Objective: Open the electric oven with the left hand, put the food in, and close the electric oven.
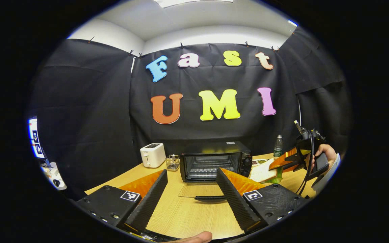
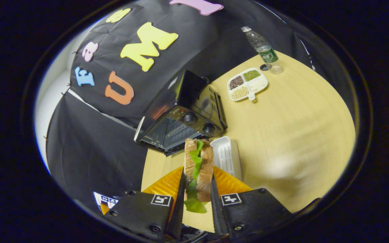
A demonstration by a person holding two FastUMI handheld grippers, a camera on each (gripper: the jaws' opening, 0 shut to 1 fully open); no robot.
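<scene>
The electric oven (image 1: 214, 161) is seen standing toward the back of the wooden table (image 1: 187, 212), close to the black cloth wall, with its door (image 1: 201, 192) folded down flat onto the tabletop in front of it and the wire rack inside exposed. In the right gripper view the oven (image 2: 181, 118) is seen from above and at a tilt, its two knobs facing the camera. The sandwich (image 2: 198, 168), two slices of bread with green lettuce between them, is held up off the table, clamped on both sides between the fingers of the right gripper (image 2: 197, 199). A white ribbed tray (image 2: 227, 157) is seen just beside the sandwich, near the oven's knob side. In the left gripper view the right gripper (image 1: 287, 162) is seen to the right of the oven, held by a hand (image 1: 326, 152) in a white sleeve, with the sandwich (image 1: 263, 172) in it. The left gripper (image 1: 191, 199) is held low over the table in front of the lowered door, its fingers spread wide apart with nothing between them. A white toaster (image 1: 153, 154) and a small wire holder (image 1: 172, 162) are placed to the left of the oven. A divided dish of beans (image 2: 247, 84) and a plastic bottle (image 2: 263, 50) are set farther off on the table's other side.
</scene>
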